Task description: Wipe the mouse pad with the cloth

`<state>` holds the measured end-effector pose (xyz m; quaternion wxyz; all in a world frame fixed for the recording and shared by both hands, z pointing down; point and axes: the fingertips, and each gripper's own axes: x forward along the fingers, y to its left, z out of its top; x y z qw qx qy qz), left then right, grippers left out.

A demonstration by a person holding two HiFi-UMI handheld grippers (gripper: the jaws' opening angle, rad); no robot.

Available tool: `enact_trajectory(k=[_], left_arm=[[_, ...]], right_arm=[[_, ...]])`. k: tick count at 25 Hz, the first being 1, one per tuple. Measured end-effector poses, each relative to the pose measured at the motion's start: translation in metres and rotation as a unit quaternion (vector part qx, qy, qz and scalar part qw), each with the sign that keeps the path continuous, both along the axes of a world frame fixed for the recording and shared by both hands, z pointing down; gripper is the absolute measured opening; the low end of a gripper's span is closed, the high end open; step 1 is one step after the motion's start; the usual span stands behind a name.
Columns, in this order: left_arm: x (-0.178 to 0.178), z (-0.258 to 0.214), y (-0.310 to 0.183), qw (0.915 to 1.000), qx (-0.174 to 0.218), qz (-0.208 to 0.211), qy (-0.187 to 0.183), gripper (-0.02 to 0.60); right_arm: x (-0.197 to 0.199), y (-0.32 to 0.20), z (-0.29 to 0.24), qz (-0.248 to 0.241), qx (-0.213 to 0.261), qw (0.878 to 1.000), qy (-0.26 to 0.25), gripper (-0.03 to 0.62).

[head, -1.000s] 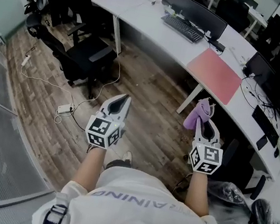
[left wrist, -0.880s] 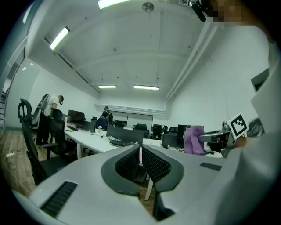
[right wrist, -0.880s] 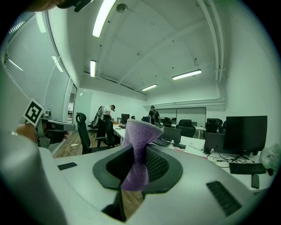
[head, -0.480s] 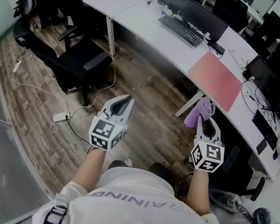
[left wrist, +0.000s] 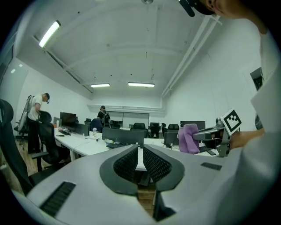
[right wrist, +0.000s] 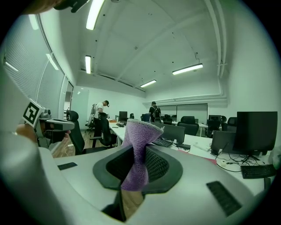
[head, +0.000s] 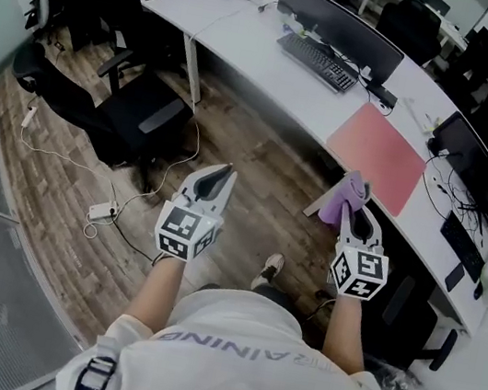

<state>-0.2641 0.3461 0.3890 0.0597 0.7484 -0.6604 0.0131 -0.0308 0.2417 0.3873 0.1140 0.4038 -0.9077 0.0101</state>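
open wooden floor (head: 258,169) lies between both tongs and the curved worktop (head: 252,41) edge. right tongs (head: 353,211) clamp the purple cloth (head: 344,198), held in air just short of the pink mouse pad (head: 378,152). left tongs (head: 220,174) are closed, empty. since the earlier frame, a shoe (head: 271,265) has stepped forward.

Head camera is looking steeply down from above and behind the left claw (head: 222,171) and right claw (head: 355,207). Each gripper camera is riding close behind its own jaws, facing level forward. All three are sharing the long curved white desk (head: 251,46) ahead.
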Motion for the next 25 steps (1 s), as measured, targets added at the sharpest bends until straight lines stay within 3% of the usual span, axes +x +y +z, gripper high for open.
enact_trajectory(k=[13, 25], left_arm=[[0.051, -0.019, -0.187, 0.9997, 0.0, 0.022, -0.01, 0.032], [0.129, 0.002, -0.329, 0.9963, -0.032, 0.077, -0.022, 0.034]], right_arm=[[0.051, -0.18, -0.005, 0.015, -0.005, 1.0, -0.021, 0.084], [0.151, -0.297, 0.024, 0.083, -0.029, 0.995, -0.043, 0.084]])
